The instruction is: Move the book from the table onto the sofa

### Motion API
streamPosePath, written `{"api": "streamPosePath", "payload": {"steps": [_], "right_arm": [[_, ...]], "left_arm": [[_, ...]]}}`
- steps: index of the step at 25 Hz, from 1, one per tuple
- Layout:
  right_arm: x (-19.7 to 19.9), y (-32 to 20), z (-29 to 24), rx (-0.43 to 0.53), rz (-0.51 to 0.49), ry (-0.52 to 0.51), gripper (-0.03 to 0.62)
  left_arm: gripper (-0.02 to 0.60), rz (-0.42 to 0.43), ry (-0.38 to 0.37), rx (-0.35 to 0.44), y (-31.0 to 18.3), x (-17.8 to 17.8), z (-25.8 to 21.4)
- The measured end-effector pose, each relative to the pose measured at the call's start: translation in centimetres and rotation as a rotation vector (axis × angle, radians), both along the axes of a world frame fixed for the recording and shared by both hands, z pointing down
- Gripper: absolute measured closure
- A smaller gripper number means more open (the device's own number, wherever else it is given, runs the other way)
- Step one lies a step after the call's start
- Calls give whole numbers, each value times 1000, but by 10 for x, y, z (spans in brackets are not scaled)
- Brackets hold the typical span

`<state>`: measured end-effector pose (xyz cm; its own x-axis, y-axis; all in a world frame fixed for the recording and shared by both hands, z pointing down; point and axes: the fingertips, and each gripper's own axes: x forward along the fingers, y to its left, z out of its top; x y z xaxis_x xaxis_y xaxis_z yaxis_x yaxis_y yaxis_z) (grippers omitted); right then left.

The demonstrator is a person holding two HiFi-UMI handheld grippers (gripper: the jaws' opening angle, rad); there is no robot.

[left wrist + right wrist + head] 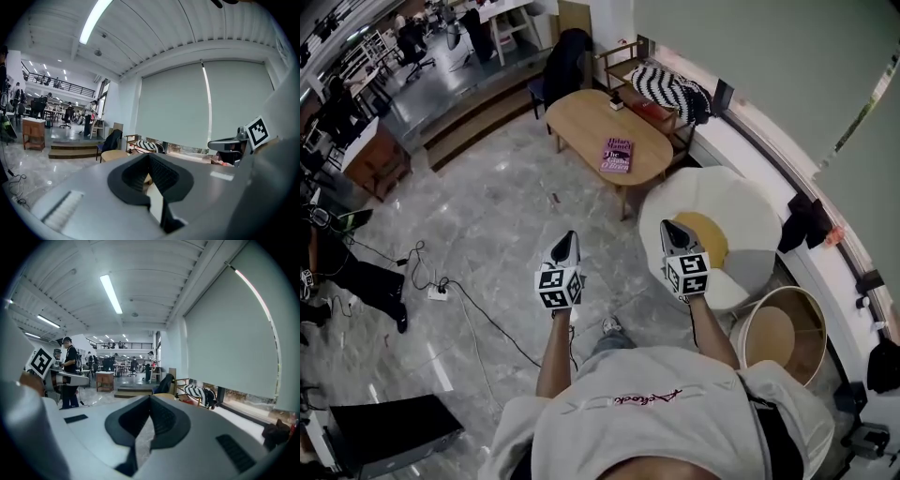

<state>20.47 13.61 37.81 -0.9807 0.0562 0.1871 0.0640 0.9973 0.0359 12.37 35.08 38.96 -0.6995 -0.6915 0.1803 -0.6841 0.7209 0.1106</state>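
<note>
A purple book (618, 156) lies flat on the oval wooden table (581, 117), toward its near right end. Behind the table stands the wooden-framed sofa (649, 103) with a black-and-white striped throw (670, 89) on it. My left gripper (570, 236) and right gripper (667, 226) are side by side in mid-air over the marble floor, well short of the table, pointing toward it. Both are shut with nothing between their jaws. The left gripper view shows its shut jaws, the table (114, 154) and the striped throw (151, 146) beyond. The book is hidden in both gripper views.
A fried-egg-shaped white and yellow cushion (712, 234) lies on the floor right of my grippers, with a round wooden tub (783, 333) nearer. A dark jacket hangs on a chair (565, 61) behind the table. Cables and a power strip (438, 292) trail on the floor at left.
</note>
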Motion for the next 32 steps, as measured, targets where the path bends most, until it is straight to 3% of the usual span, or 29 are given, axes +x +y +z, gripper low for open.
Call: {"api": "streamPosePath", "payload": {"steps": [17,32], "right_arm": [[-120,5,1,-11,60,-4,586],[-154,9,11,6,73,12,586]], "left_arm": [[572,54,-12,3,-1,-127,-7],[572,73,-2,18,1,-167,2]]}}
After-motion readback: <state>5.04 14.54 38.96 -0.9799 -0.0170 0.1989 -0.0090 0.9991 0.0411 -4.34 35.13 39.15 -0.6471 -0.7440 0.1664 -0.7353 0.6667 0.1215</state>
